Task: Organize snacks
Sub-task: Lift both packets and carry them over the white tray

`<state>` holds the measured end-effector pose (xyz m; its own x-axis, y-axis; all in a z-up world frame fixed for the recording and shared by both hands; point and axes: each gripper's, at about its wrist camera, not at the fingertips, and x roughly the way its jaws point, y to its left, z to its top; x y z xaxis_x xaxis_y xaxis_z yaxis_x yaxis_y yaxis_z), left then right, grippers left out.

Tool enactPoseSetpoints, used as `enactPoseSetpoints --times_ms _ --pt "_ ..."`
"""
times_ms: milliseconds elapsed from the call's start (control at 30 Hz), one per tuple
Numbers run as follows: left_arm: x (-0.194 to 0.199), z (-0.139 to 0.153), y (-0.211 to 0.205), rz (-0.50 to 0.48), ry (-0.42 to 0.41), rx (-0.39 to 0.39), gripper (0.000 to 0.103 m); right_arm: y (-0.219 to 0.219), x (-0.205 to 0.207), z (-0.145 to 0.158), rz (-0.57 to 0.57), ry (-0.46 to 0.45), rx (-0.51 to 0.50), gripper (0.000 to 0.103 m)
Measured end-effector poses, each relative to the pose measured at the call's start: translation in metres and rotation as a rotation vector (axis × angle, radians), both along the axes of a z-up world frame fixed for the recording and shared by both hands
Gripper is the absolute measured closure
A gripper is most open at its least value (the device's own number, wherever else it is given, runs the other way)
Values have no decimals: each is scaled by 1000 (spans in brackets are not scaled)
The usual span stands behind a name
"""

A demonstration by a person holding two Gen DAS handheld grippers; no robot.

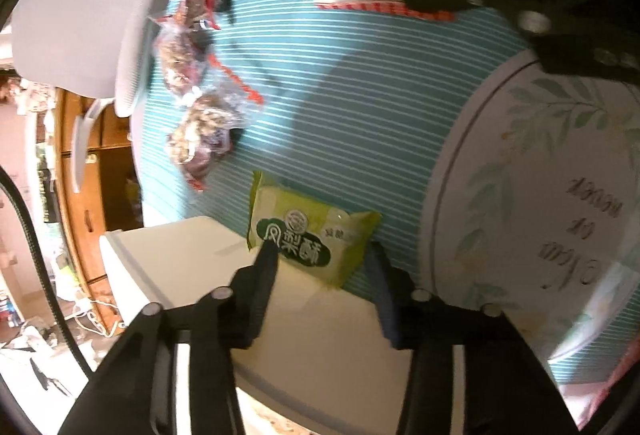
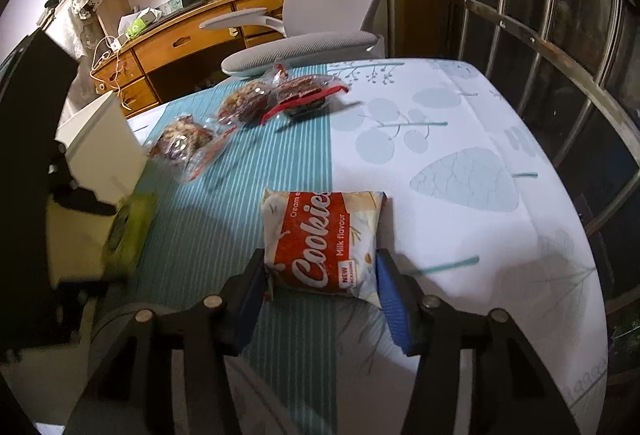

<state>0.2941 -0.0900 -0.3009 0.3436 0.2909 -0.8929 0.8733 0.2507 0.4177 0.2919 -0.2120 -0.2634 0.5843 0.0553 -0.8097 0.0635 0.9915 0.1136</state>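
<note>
— How far along are you getting with the snacks?

— Barely started, I am judging. In my right wrist view the table [image 2: 460, 139] is filling the frame under its teal-striped and leaf-printed tablecloth [image 2: 280, 163], and everything is still lying loose on it. The white box [image 2: 104, 151] at the left edge is looking like the place to fill; whether anything is in it already, I cannot tell.

— What are you holding?

— My right gripper [image 2: 322, 275] is closing its blue pads on both sides of the Cookies packet [image 2: 320, 239] at lower centre; the pads are touching the wrapper, so I am calling it gripped, though the packet is still resting on the cloth. My left gripper [image 1: 320, 255], in its own view, is straddling the green pineapple-cake packet [image 1: 308, 231] at lower centre, which is leaning against the box wall [image 1: 180, 247]. One fingertip is lying over the wrapper, the other just beside its corner; I am reading that as pinching it, not yet lifted.

— And what is left?

— Three clear bags of nutty clusters [image 2: 244, 103] are waiting in a row at upper centre, near the far table edge by the grey office chair [image 2: 320, 15].

— Room to move?

— The middle of the cloth is lying open. The round leaf-printed lid or tray [image 1: 540, 195] is crowding the right of my left view, and window bars [image 2: 560, 55] are standing just past the table's right edge.
</note>
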Motion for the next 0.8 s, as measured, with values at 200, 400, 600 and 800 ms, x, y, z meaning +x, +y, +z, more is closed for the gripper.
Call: enactPoseSetpoints --times_ms 200,400,600,800 --pt "13 8 2 28 -19 -23 78 0 -19 3 -3 35 56 50" --pt "36 30 6 158 130 -140 86 1 -42 8 -3 55 89 50" --pt "64 46 10 223 223 -212 74 -2 -66 11 -25 71 138 50" --pt "79 55 10 207 199 -202 38 -5 -84 14 -42 73 167 50"
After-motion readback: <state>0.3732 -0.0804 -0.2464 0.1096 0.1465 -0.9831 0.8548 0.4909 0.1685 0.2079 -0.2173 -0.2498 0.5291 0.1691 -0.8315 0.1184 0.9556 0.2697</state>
